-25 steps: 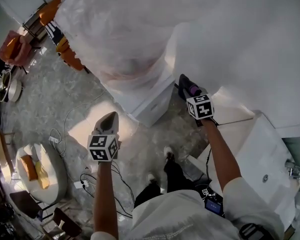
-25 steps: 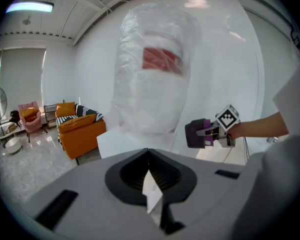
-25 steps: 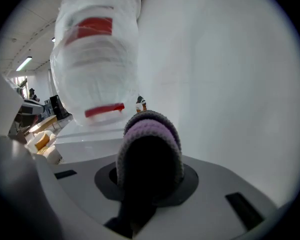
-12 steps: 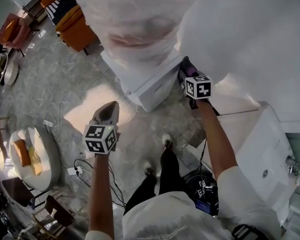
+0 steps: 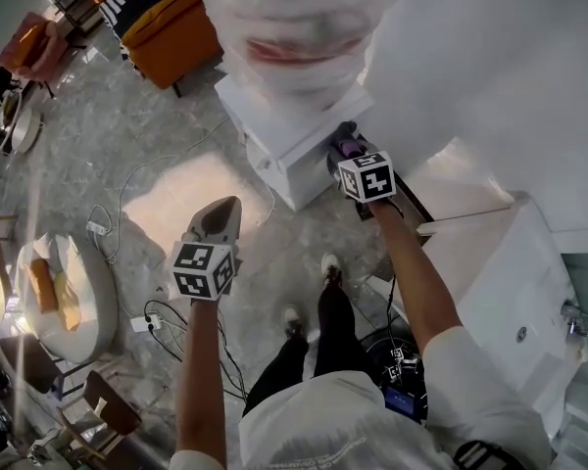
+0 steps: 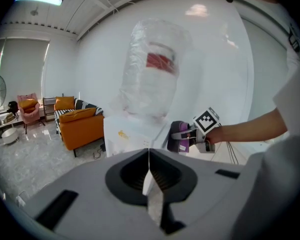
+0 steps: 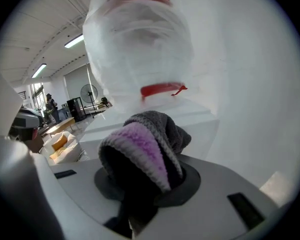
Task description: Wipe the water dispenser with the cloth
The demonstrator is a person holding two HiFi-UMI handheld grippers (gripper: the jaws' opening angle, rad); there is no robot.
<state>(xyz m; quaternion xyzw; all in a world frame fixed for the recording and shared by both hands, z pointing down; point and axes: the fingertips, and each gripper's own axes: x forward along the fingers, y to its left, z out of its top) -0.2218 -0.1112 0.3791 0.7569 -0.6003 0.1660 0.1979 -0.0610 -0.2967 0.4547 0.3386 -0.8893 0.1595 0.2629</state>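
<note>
The water dispenser point(image 5: 296, 137) is a white box carrying a big bottle point(image 5: 296, 23) wrapped in clear plastic with a red band. My right gripper point(image 5: 339, 155) is shut on a purple and grey knitted cloth point(image 5: 350, 146), held close against the dispenser's right upper edge; whether they touch cannot be told. The right gripper view has the cloth point(image 7: 146, 151) bulging out of the jaws just short of the dispenser's top point(image 7: 192, 115) and bottle point(image 7: 140, 39). My left gripper point(image 5: 219, 213) hangs over the floor, left of the dispenser. Its jaws are shut on nothing point(image 6: 149, 154).
An orange sofa point(image 5: 162, 25) stands behind the dispenser on the left. A white round seat with yellow cushions point(image 5: 73, 302) and loose cables point(image 5: 162, 323) lie on the marble floor. A white counter point(image 5: 510, 292) is at the right, and a white wall point(image 5: 490, 76) rises behind.
My right gripper with the cloth has moved left, from beside the dispenser's corner up against its upper edge. The left gripper has stayed low over the floor.
</note>
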